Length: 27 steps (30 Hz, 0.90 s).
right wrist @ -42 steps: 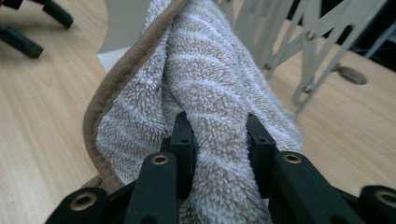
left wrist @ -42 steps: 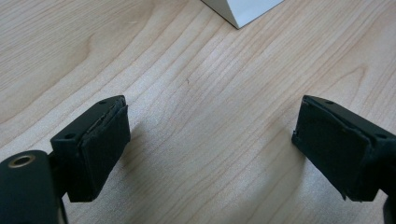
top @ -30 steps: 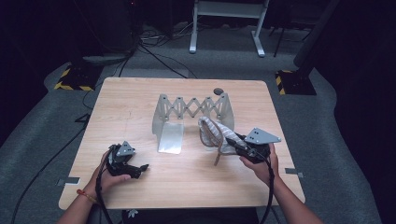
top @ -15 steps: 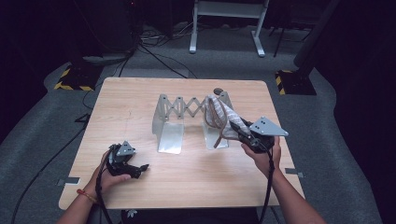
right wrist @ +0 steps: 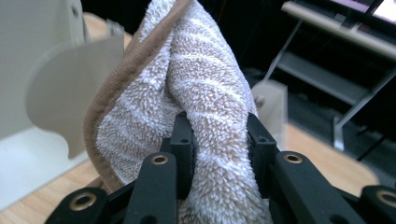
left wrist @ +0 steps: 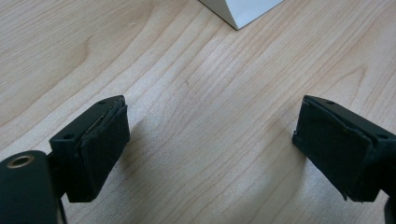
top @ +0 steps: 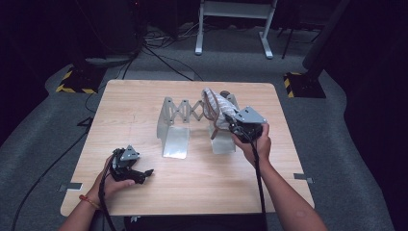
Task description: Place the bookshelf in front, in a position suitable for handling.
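Observation:
A striped white-and-tan towel (top: 215, 107) hangs bunched in my right gripper (top: 230, 120), lifted above the right end plate of a grey metal accordion rack (top: 179, 111). In the right gripper view the two black jaws pinch the fluffy towel (right wrist: 205, 88) from both sides, with the rack's end plate (right wrist: 60, 79) to the left. My left gripper (top: 140, 174) rests near the table's front left in a hand, apart from the rack. The left gripper view has its pads (left wrist: 100, 144) wide apart over bare wood, with nothing between them.
The wooden table (top: 144, 96) holds the rack at its centre, its two base plates (top: 175, 142) pointing toward me. A small dark round object (top: 224, 93) sits behind the towel. Around the table are dark floor, cables and a white stand (top: 231, 19).
My right gripper has carried the towel up and away from me, from in front of the rack's right plate to above it. The left gripper has stayed put.

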Motion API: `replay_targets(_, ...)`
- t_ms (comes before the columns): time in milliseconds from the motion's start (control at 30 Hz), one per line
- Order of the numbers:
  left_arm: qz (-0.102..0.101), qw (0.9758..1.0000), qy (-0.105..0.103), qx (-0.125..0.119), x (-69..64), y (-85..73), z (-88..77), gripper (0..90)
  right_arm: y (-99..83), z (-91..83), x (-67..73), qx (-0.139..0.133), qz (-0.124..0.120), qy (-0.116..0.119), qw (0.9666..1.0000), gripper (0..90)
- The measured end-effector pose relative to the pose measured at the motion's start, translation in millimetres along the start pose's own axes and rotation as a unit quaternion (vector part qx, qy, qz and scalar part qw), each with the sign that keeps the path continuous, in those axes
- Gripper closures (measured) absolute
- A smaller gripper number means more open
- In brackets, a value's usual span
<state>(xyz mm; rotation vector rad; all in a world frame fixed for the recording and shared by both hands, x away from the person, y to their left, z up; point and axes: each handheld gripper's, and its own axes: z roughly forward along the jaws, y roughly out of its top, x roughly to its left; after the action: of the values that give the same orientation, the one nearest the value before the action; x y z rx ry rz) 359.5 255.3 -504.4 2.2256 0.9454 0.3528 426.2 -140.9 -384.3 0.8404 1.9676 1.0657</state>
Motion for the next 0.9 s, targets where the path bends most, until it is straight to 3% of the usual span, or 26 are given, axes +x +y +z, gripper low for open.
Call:
replay_targets(100,0.000,1.0000,0.000,0.000,0.0,0.0,0.0,10.7,-10.3,8.2,4.6,0.006,-0.012,-0.004,0.9999,70.5)
replay_targets(233,0.001,1.0000,0.000,0.000,0.1,0.1,0.0,10.7,-19.9,11.2,8.5,0.006,-0.009,-0.003,0.9999,70.6)
replay_targets(300,0.001,1.0000,0.000,0.001,0.1,0.2,0.1,10.6,-23.9,13.0,12.1,0.010,-0.023,-0.012,0.9996,70.7)
replay_targets(667,0.002,1.0000,-0.001,0.001,0.1,0.6,0.4,10.6,-39.4,4.1,8.7,0.007,0.006,-0.006,0.9999,70.6)
replay_targets(900,0.000,1.0000,0.000,0.001,-0.5,0.6,0.6,10.5,-58.2,2.7,12.8,0.023,0.002,0.003,0.9997,70.5)
